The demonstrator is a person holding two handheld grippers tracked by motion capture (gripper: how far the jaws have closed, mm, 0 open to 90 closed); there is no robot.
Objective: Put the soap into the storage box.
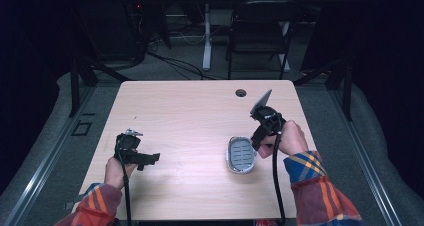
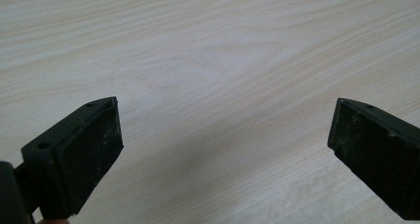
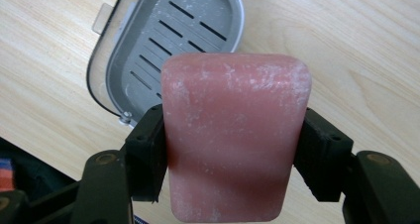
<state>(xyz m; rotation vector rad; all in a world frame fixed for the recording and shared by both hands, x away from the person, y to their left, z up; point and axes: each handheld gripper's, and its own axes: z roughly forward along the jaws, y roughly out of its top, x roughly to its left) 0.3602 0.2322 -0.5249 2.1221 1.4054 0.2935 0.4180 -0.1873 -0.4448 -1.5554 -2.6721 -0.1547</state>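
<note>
In the high view, a light wooden table (image 1: 200, 136) stands in a dim room, with a small round cable hole (image 1: 241, 92) near its far edge. The person's forearms in plaid sleeves come in from the bottom. The left gripper (image 1: 150, 158) is held low over the left part of the table, its black jaws pointing toward the middle. The right gripper (image 1: 257, 142) is held over the right part of the table, tilted downward, with a grey three-cornered plate (image 1: 261, 102) on top and a cable (image 1: 275, 186) hanging down from it toward the near edge. Just beside its tip, a grey oval soap dish (image 1: 241, 154) with a slotted floor lies on the table. A folding chair (image 1: 260, 31) and a white table leg (image 1: 206, 36) stand on the floor beyond the table.

In the left gripper view, the left gripper (image 2: 225, 135) has its two black jaws standing wide apart, with nothing between them but bare wood grain of the table (image 2: 208, 50) below.

In the right gripper view, the right gripper (image 3: 233, 154) is clamped on a pink bar of soap (image 3: 235, 135); the pads press against its two long sides, and the bar stands up between them, its surface dusted with white marks. Behind and below the bar, the soap dish (image 3: 148, 40) lies open on the table (image 3: 346, 50), its grey slotted insert bare, with a clear rim and a small tab (image 3: 103, 18) at one end. The soap is lifted clear of the dish, near it and apart from it.
</note>
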